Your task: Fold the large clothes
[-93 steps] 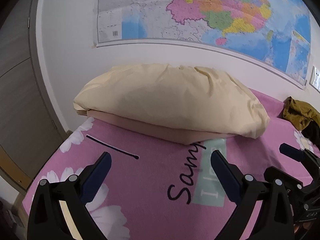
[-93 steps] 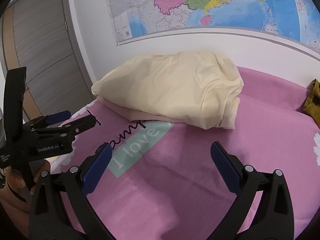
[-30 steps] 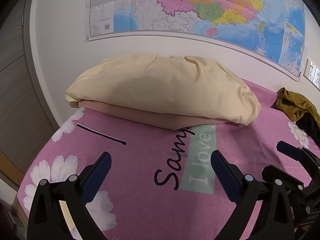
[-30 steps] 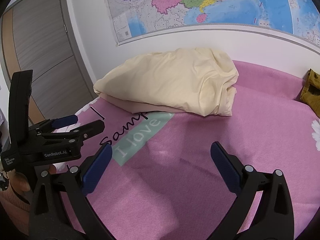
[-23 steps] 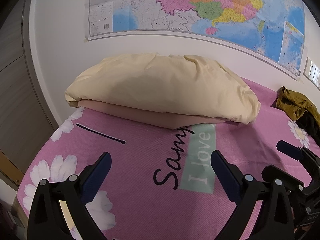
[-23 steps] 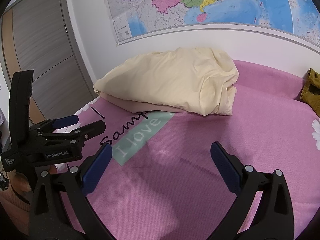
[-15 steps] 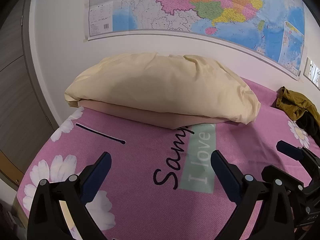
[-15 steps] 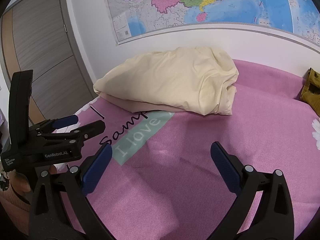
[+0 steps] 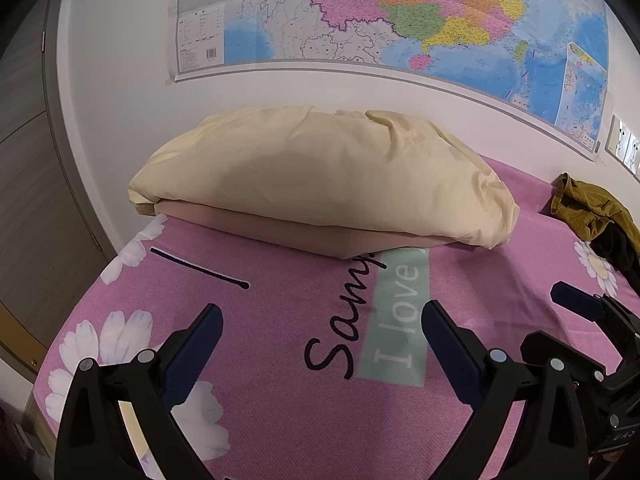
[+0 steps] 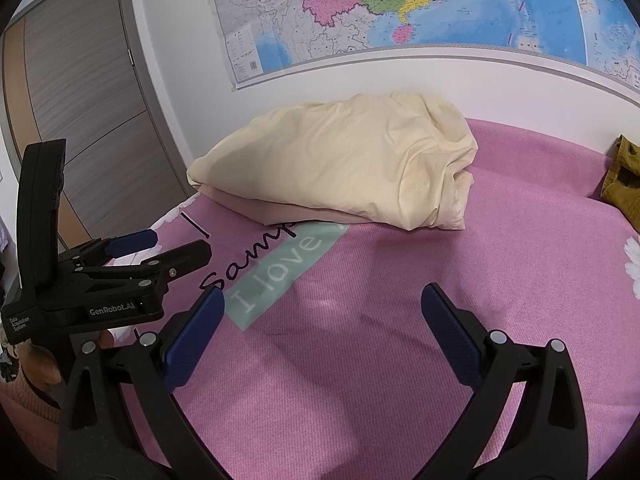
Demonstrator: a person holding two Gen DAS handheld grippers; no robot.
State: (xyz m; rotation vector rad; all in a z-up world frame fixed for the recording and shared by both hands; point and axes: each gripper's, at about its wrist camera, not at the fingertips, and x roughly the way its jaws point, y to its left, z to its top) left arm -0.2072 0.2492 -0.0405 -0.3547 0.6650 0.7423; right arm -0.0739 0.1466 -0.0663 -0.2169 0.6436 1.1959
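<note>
A folded cream garment [image 9: 320,176] lies on a folded pale pink one [image 9: 304,234] at the head of the pink bed; the pile also shows in the right wrist view [image 10: 344,160]. My left gripper [image 9: 320,320] is open and empty, held above the bedspread in front of the pile. My right gripper [image 10: 318,306] is open and empty, also short of the pile. The left gripper [image 10: 160,246] shows at the left of the right wrist view. A crumpled mustard-brown garment [image 9: 588,210] lies at the right by the wall, also in the right wrist view [image 10: 624,184].
The pink bedspread [image 9: 280,304] has white daisies and the printed words "I love". A wall map [image 9: 400,20] hangs above the bed. A grey wardrobe door [image 10: 84,100] stands at the left, past the bed's edge. A dark garment [image 9: 616,248] lies beside the mustard one.
Over three seconds both grippers have drawn back a little from the pile. In the last second nothing has visibly moved.
</note>
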